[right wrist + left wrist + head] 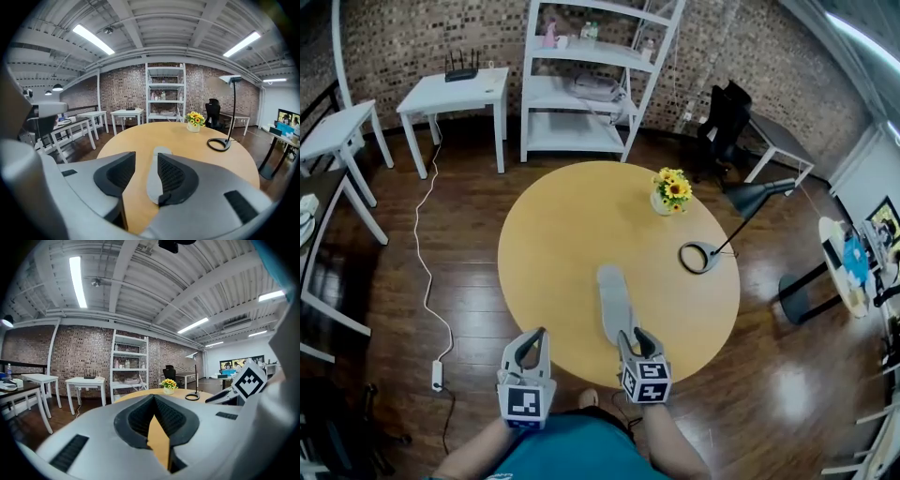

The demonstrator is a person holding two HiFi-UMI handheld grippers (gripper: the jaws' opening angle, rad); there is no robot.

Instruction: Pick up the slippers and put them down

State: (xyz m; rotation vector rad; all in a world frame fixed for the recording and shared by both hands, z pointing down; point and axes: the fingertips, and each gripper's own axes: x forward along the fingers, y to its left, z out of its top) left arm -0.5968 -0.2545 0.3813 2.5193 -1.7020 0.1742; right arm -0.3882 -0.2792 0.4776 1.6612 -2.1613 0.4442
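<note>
Looks like the step here is the grab on the grey slipper (615,302). I'd lower the right gripper (635,339) so it straddles the heel end, one finger on each side of the sole, then pinch across the narrow width instead of shoving it along the table (553,244). It looks flat and floppy, so I'd guess the toe droops if you grab right at the tip. At the near edge, the right gripper's fingers are spread apart and holding nothing. The slipper shows down between the pads (176,176), and I can't tell if the right one brushes it. The left gripper (528,352) hangs by the near edge, left of the slipper, with its fingers pressed together at the tips and empty. The slipper lies flat, running from the near edge toward the centre. Further back, toward the right edge, is the desk lamp's ring base (700,256), then a vase of yellow flowers (671,190).
</note>
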